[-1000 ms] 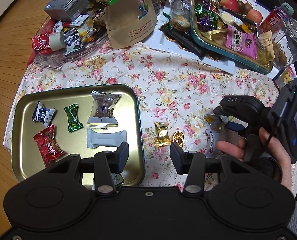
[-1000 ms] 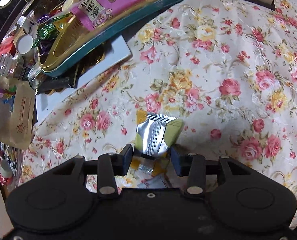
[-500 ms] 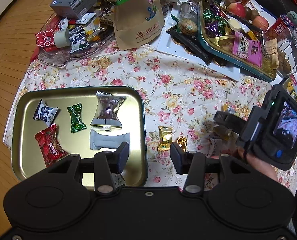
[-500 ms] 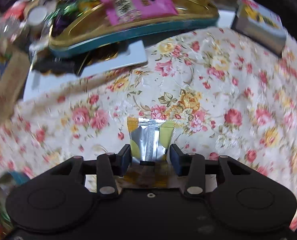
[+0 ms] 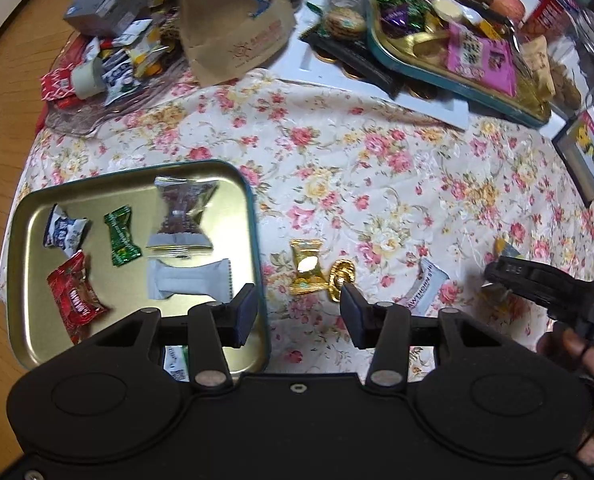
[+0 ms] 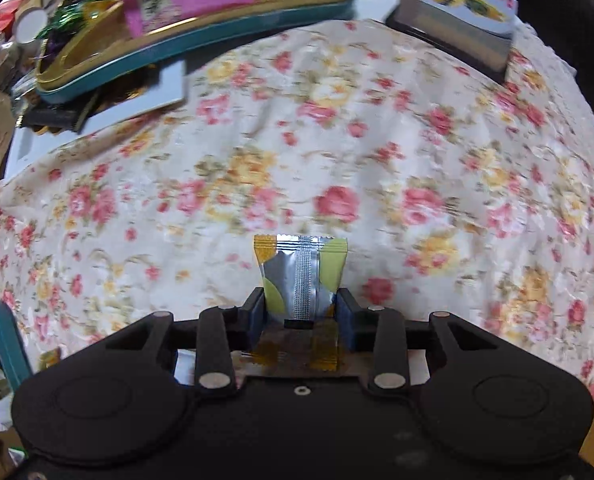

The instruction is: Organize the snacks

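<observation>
since the earlier frames our right gripper [image 6: 301, 312] had rolled and swung across the flowered tablecloth [image 6: 337, 152], and its jaws had just been closing on the silver foil sachet with yellow and green corners [image 6: 303, 270], which now stood upright between them. both pads touched the sachet's sides, so we had it pinched, with the jaws narrowed to roughly the sachet's width. in the left wrist view that same gripper [image 5: 501, 276] showed low at the right edge, by a white printed packet [image 5: 427, 286] on the cloth.

our left gripper [image 5: 297, 312] hung over the near right corner of the gold rectangular tin tray with a teal rim [image 5: 257, 216]. its jaws stood well apart and held nothing; the left pad was above the tray's edge, the right pad above the cloth, just near a small gold coin-shaped sweet [image 5: 343, 274].

we counted five wrapped snacks fully visible in the tray: one blue-and-white candy [image 5: 63, 232], one green candy [image 5: 123, 236], one red packet [image 5: 75, 298], one clear packet with dark filling [image 5: 183, 216] and one plain white bar wrapper [image 5: 189, 280]. a sixth piece peeked out under the left finger, too hidden to tell. beside the tray lay one gold-wrapped candy [image 5: 307, 266]. at the far side stood a second gold tray [image 5: 449, 80], crowded with sweets.
</observation>
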{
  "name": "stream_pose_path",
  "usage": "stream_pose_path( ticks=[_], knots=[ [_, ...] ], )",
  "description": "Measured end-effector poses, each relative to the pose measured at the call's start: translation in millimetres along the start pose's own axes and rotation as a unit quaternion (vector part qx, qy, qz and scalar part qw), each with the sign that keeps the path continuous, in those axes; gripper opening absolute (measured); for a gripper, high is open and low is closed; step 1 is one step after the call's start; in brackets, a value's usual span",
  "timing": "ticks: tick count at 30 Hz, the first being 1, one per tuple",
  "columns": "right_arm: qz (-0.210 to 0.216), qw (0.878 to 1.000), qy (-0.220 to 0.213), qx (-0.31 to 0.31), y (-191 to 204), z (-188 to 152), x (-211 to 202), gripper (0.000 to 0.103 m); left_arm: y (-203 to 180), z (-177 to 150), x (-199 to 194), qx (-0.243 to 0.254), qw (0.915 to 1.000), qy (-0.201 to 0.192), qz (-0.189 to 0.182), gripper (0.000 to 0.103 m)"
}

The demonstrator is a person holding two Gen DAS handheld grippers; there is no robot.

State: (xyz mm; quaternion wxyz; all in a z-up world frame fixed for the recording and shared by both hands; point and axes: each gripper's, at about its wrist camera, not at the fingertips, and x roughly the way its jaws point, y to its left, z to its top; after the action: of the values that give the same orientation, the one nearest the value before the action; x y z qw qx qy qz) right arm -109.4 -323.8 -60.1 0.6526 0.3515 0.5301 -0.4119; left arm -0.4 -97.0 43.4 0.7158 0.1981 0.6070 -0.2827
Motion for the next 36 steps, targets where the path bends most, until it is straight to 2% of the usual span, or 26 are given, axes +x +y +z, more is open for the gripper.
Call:
stream_pose_path(
  ticks=[5, 8, 13, 16, 22, 26, 30, 36],
  knots=[
    [0.001, 1.000, 0.017, 0.009, -36, -8, -4, 0.038, -27, -2, 14, 0.027, 0.9993, 0.021, -0.016, 0.054],
    [0.010, 1.000, 0.017, 0.013, -52, -10, -9, 0.038, -25, 2, 19, 0.013, 0.9989, 0.025, -0.038, 0.054],
    [0.035, 0.999, 0.010, 0.027, -64, -11, -27, 0.038, -11, 12, 31, -0.024, 0.9988, 0.014, -0.039, 0.054],
    [0.063, 0.997, 0.009, 0.032, -67, -12, -40, 0.038, -8, 15, 39, -0.026, 0.9992, 0.008, -0.030, 0.054],
    [0.109, 0.994, -0.005, 0.023, -60, -16, -71, 0.038, -21, 12, 65, 0.002, 0.9998, 0.007, 0.019, 0.054],
    [0.122, 0.992, -0.020, 0.013, -51, -15, -84, 0.038, -28, 10, 82, 0.007, 0.9993, 0.024, 0.027, 0.054],
    [0.130, 0.991, -0.025, 0.012, -55, -16, -89, 0.039, -33, 11, 94, 0.006, 0.9983, 0.029, 0.050, 0.055],
    [0.133, 0.991, -0.024, 0.012, -57, -18, -90, 0.039, -51, 5, 97, 0.031, 0.9983, 0.025, 0.043, 0.053]
  ],
)
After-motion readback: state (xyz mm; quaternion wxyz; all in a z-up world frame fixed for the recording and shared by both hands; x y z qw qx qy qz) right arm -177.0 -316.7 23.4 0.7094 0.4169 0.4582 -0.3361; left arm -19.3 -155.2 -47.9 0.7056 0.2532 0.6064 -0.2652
